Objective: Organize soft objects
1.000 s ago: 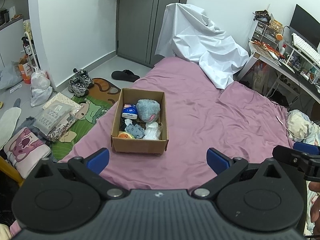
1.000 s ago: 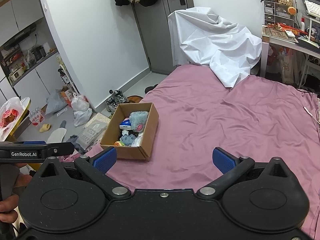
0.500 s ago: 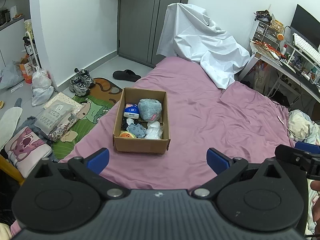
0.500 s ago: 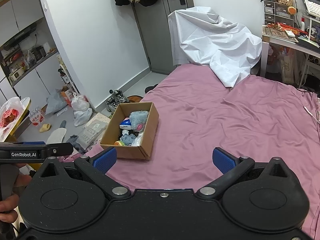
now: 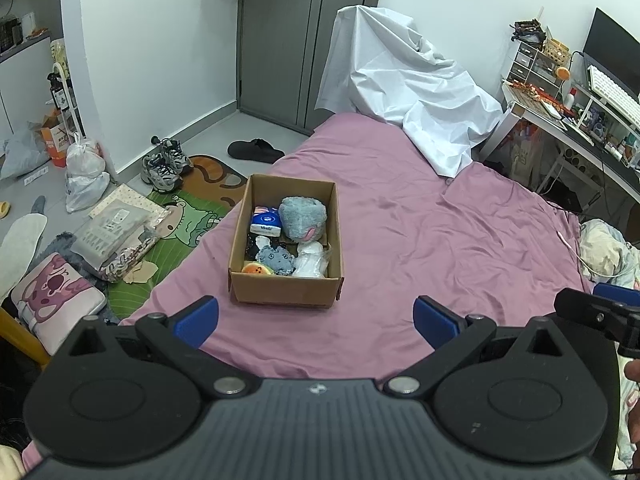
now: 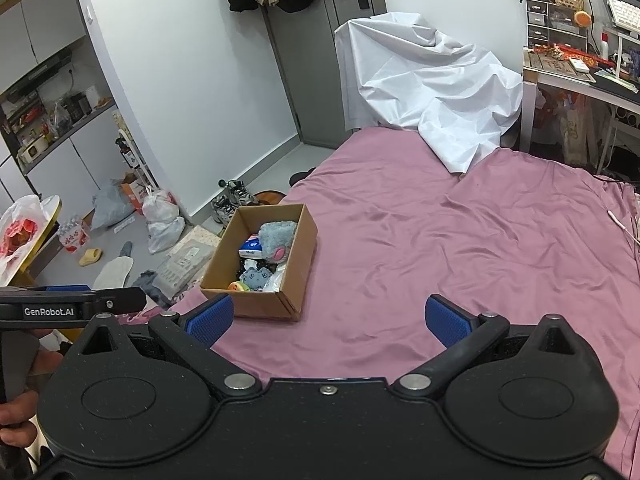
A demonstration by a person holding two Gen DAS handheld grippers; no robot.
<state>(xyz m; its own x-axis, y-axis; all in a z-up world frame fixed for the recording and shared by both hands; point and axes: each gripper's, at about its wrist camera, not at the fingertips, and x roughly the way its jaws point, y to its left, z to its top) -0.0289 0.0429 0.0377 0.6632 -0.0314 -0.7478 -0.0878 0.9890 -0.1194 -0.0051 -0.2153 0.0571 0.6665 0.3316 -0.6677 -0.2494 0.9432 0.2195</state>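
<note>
A cardboard box (image 5: 285,289) sits open on the pink bedsheet (image 5: 440,240), near the bed's left edge, at about 11 o'clock from the left gripper (image 5: 316,316) and at about 10 o'clock from the right gripper (image 6: 327,318). Inside it, the soft things lie packed together: a large grey-blue plush (image 5: 302,217) with a pink patch fills the far right part, a blue and white tissue pack (image 5: 265,221) lies at its 9 o'clock against the left wall, a small grey-blue plush (image 5: 276,259) rests nearer the front, an orange round toy (image 5: 256,269) is tucked in the near left corner, and a white item in clear wrap (image 5: 310,260) occupies the near right corner. A dark item lies under the small plush, too hidden to tell what it is. The left gripper hangs above the sheet with its blue fingertips (image 5: 197,315) spread wide apart, nothing between them and nothing touched; the box stands just beyond them. The right gripper is likewise spread wide, its blue pads (image 6: 448,320) empty and clear of the sheet, with the box's near corner just past its left finger. A crumpled white sheet (image 5: 408,92) is draped at the far end of the bed, at 1 o'clock from the box and well apart from it.
</note>
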